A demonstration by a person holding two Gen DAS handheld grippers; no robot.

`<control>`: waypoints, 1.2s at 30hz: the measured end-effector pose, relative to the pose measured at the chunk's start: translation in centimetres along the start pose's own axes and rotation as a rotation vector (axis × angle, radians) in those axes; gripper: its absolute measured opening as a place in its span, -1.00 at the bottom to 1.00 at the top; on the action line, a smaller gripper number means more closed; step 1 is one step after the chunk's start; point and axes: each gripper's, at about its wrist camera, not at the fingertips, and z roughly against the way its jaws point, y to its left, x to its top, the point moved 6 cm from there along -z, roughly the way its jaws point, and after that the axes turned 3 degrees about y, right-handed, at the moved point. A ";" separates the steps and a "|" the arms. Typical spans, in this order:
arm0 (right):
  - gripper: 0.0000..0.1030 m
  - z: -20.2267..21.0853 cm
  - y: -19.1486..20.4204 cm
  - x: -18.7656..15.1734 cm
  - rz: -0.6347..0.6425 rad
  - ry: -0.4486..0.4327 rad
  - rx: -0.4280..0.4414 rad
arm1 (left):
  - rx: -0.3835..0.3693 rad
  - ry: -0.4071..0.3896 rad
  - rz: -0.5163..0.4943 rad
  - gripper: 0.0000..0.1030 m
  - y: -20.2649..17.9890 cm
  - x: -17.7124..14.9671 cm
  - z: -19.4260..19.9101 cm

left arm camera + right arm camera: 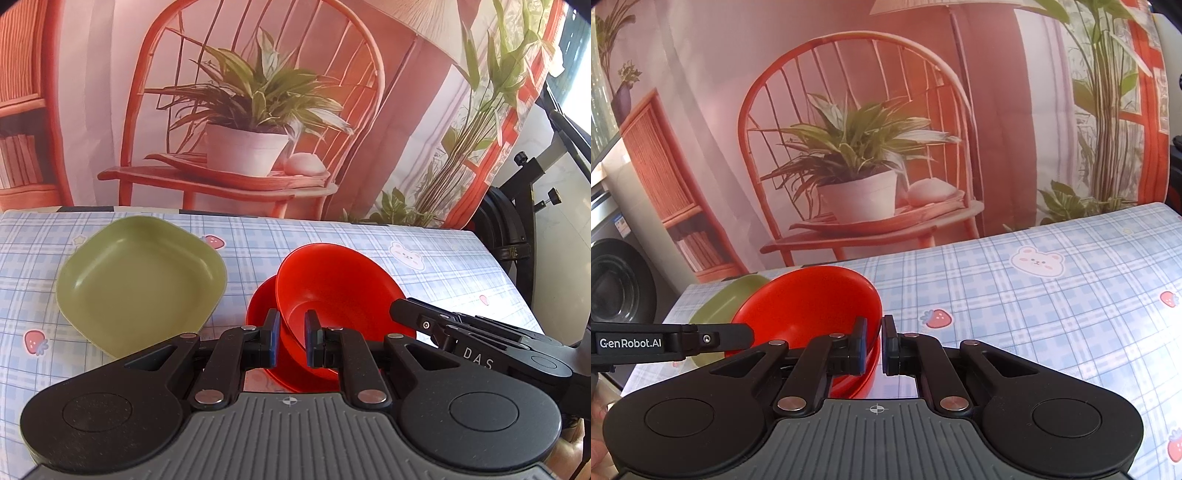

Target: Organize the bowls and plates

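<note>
A red bowl [332, 291] sits tilted on a red plate [262, 306] on the checked tablecloth. My left gripper [290, 341] has its jaws narrowly apart around the bowl's near rim. My right gripper [874, 345] is shut on the red bowl's [812, 306] right rim, the wall pinched between its pads; it also shows in the left wrist view [443, 325]. A green square plate [140, 284] lies left of the red pieces; its edge shows behind the bowl in the right wrist view [727, 302]. The red plate [866, 380] shows under the bowl there.
The table [1052, 295] is covered with a blue plaid cloth with strawberries and bears. A printed backdrop of a chair and plants hangs behind it. A black stand [524, 206] is off the right edge, a washing machine [617, 280] off the left.
</note>
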 end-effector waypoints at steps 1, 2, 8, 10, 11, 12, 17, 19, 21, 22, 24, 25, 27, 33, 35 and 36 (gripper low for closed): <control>-0.87 -0.1 0.1 -0.1 0.002 0.005 -0.004 | -0.002 0.004 0.002 -0.72 0.0 -0.1 -0.1; -0.87 -0.2 0.1 -0.2 0.004 0.007 -0.005 | -0.008 0.006 0.007 -0.71 0.1 -0.1 -0.2; -0.85 -0.5 0.4 -0.5 0.027 0.024 -0.013 | -0.005 0.005 0.012 -0.68 0.2 -0.4 -0.2; -0.85 -0.7 0.4 -0.7 0.029 0.034 -0.008 | 0.001 0.008 0.017 -0.53 0.4 -0.5 -0.3; -0.84 -0.7 0.5 -0.7 0.030 0.037 -0.004 | 0.004 0.006 0.024 -0.45 0.5 -0.6 -0.2; -0.83 -0.7 0.6 -0.8 0.032 0.039 0.001 | 0.009 0.006 0.030 -0.41 0.6 -0.7 -0.2; -0.82 0.3 1.1 -0.6 0.049 0.030 0.003 | 0.035 -0.001 0.056 -0.26 1.4 -0.5 0.9; -0.82 0.9 1.2 -0.2 0.056 0.023 0.006 | 0.035 -0.021 0.055 -0.20 2.0 -0.4 1.7; -0.82 1.4 1.3 0.2 0.069 0.021 0.011 | 0.055 -0.036 0.065 -0.20 3.2 -0.2 2.4; -0.82 1.5 1.5 0.5 0.075 0.023 0.014 | 0.064 -0.046 0.080 -0.20 4.0 -0.1 2.8; -0.82 1.6 1.9 1.2 0.084 0.021 0.016 | 0.091 -0.066 0.117 -0.20 5.8 0.2 3.4; -0.82 1.6 2.3 1.7 0.086 0.018 0.021 | 0.110 -0.073 0.131 -0.20 6.6 0.5 3.6; -0.82 1.3 3.2 2.4 0.085 0.020 0.039 | 0.143 -0.081 0.131 -0.20 8.2 1.0 4.0; -0.78 -1.7 6.5 3.6 0.115 0.075 0.077 | 0.187 -0.126 0.174 -0.20 13.0 3.0 4.7; -0.78 -3.4 7.5 3.7 0.107 0.113 0.092 | 0.181 -0.105 0.221 -0.20 14.8 3.0 3.8; -0.77 -4.3 8.0 3.6 0.113 0.136 0.101 | 0.185 -0.092 0.245 -0.21 15.6 2.8 3.4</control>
